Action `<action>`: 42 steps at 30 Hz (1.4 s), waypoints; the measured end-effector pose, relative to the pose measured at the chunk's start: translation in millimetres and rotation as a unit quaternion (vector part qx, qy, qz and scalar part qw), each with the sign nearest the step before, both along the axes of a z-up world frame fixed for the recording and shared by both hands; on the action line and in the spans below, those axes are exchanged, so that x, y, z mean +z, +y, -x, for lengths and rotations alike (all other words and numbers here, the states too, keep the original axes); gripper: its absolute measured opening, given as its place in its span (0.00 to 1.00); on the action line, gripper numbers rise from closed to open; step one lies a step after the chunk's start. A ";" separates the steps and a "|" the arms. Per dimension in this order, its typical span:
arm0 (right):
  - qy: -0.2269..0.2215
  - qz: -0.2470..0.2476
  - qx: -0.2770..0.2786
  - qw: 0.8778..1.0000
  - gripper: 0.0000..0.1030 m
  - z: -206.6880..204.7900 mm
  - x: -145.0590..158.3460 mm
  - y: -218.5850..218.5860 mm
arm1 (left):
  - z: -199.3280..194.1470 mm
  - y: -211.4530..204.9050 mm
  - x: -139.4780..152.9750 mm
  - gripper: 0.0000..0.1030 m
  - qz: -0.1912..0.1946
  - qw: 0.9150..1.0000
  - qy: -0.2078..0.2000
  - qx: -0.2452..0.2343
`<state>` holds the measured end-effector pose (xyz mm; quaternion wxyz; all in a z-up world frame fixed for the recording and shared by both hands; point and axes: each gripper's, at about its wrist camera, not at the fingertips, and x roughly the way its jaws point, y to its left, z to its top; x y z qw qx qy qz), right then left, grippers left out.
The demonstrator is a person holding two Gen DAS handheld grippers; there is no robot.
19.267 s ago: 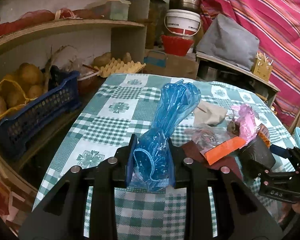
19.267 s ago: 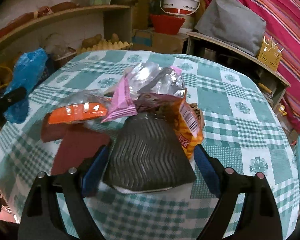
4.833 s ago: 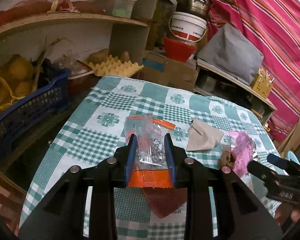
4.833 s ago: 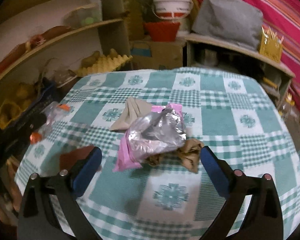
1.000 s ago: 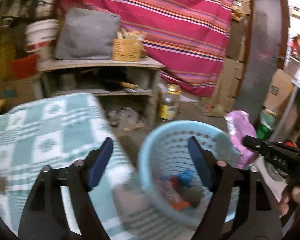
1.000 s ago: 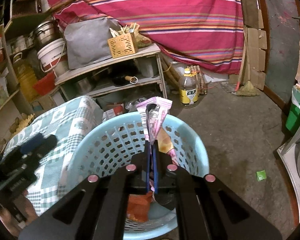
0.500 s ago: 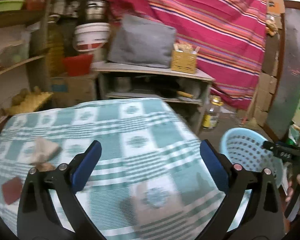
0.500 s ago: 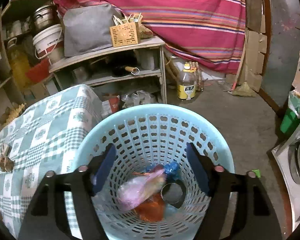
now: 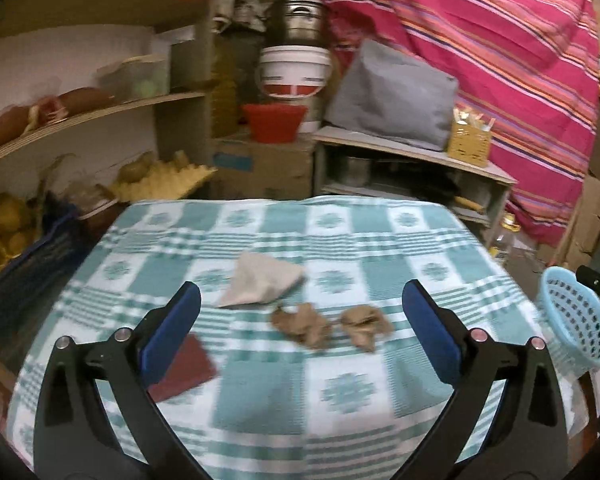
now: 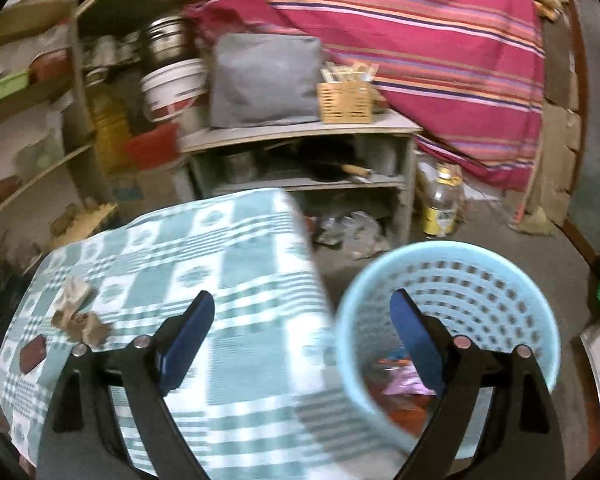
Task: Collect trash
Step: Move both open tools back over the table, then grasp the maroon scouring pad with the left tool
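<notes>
Scraps (image 9: 300,323) lie on tablecloth (image 9: 340,236) between left fingers (image 9: 171,332).

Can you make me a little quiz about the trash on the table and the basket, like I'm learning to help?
1. True or false: the left claw is shut on a piece of trash.
2. How many crumpled brown scraps lie side by side on the checkered tablecloth?
3. Where is the pink wrapper? A) on the tablecloth B) in the light blue basket C) in the right claw

Key: 1 false, both claws are open and empty. 2 two, with a beige folded paper behind them and a dark red piece to the left. 3 B.
</notes>
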<state>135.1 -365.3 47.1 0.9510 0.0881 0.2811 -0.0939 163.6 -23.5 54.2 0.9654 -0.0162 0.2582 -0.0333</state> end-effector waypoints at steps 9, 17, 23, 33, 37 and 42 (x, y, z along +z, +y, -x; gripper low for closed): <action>0.020 0.014 0.062 0.998 0.85 -28.5 -15.8 82.8 | -1.2 53.4 -24.1 0.95 -0.013 0.999 0.028 0.045; 0.034 0.017 0.089 0.995 0.85 -46.0 -28.3 119.5 | -5.1 83.7 -45.5 0.95 -0.016 0.996 0.052 0.068; 0.042 0.027 0.101 0.994 0.85 -54.3 -35.0 137.9 | -11.8 97.3 -57.0 0.95 -0.001 0.995 0.069 0.072; 0.052 0.032 0.103 0.993 0.85 -61.8 -40.5 146.2 | -28.2 104.2 -85.2 0.95 0.020 0.991 0.117 0.067; 0.055 0.034 0.101 0.993 0.85 -63.0 -41.8 146.2 | -34.6 105.3 -93.0 0.95 0.032 0.987 0.141 0.063; 0.061 0.032 0.103 0.992 0.85 -66.3 -45.0 148.6 | -40.3 102.3 -100.0 0.95 0.033 0.985 0.164 0.053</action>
